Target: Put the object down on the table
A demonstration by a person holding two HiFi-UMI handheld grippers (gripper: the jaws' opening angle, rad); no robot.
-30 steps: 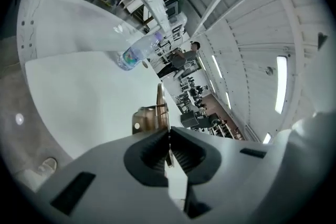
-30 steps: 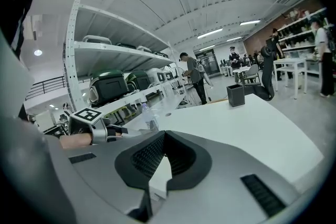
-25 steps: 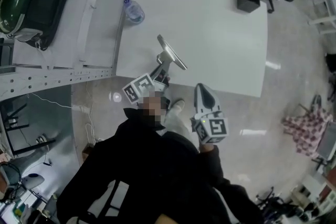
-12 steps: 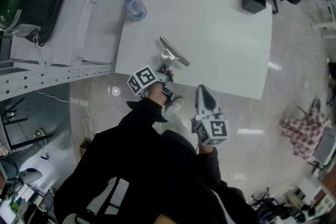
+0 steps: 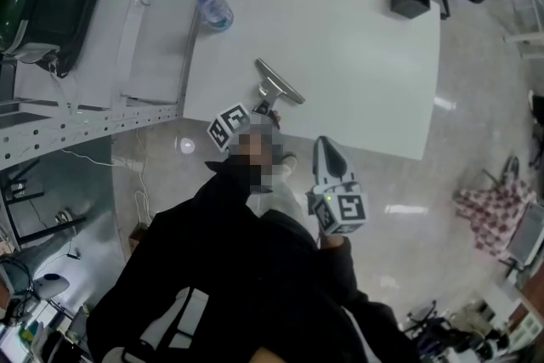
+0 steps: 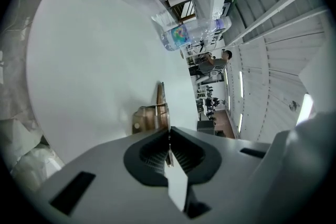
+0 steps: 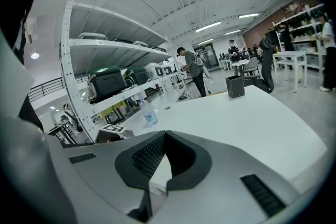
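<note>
Over the near edge of the white table the left gripper is still clenching the squeegee, barely shifting, while the closed, empty right gripper is hanging nearby, water bottle well apart.

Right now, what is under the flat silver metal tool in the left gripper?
Only bare white table shows around the flat silver metal tool; the spot directly beneath its blade is covered.

- The person wears a black jacket with long black sleeves and pale stripes on one side.
- The left gripper and the right gripper have smooth grey bodies.
- Inside, their jaws carry black ribbed pads.
- Each gripper bears a white cube with black square markers.
</note>
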